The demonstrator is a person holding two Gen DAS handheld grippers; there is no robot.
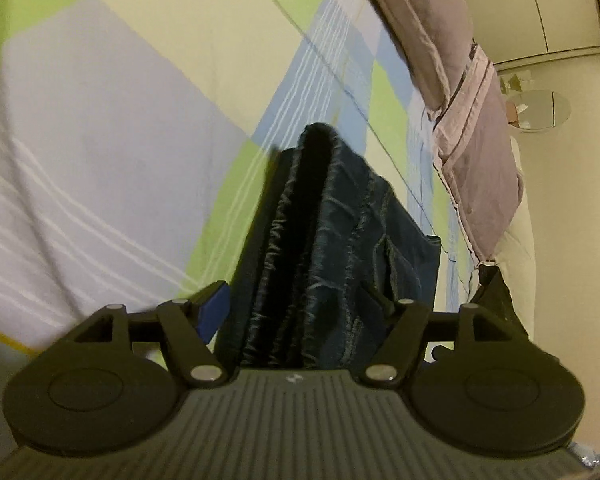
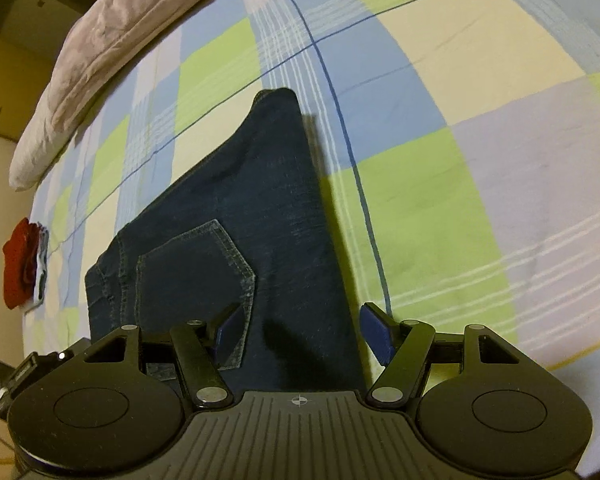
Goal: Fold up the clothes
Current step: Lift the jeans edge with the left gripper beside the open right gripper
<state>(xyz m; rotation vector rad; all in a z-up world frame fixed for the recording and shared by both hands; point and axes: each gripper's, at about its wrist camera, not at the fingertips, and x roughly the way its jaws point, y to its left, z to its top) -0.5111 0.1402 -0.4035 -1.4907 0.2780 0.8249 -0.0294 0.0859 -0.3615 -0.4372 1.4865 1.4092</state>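
Note:
Dark blue jeans (image 2: 236, 208) lie folded lengthwise on the checked bedsheet (image 2: 460, 160), back pocket up, legs running away from me. My right gripper (image 2: 302, 332) hangs just over the waist end. Its blue pads (image 2: 376, 336) stand wide apart, straddling the cloth without pressing it. In the left wrist view the jeans (image 1: 340, 220) appear as a bunched, upright fold between the fingers of my left gripper (image 1: 300, 304). Its left pad (image 1: 214, 310) stands just beside the cloth and its right pad is hidden behind the denim. No pinch shows.
A pale pink quilt (image 2: 120, 28) lies along the far edge of the bed, also seen as the pink quilt (image 1: 472, 140) in the left wrist view. Red and striped folded cloths (image 2: 18, 268) sit at the bed's left edge. A round side table (image 1: 540, 110) stands on the floor beyond.

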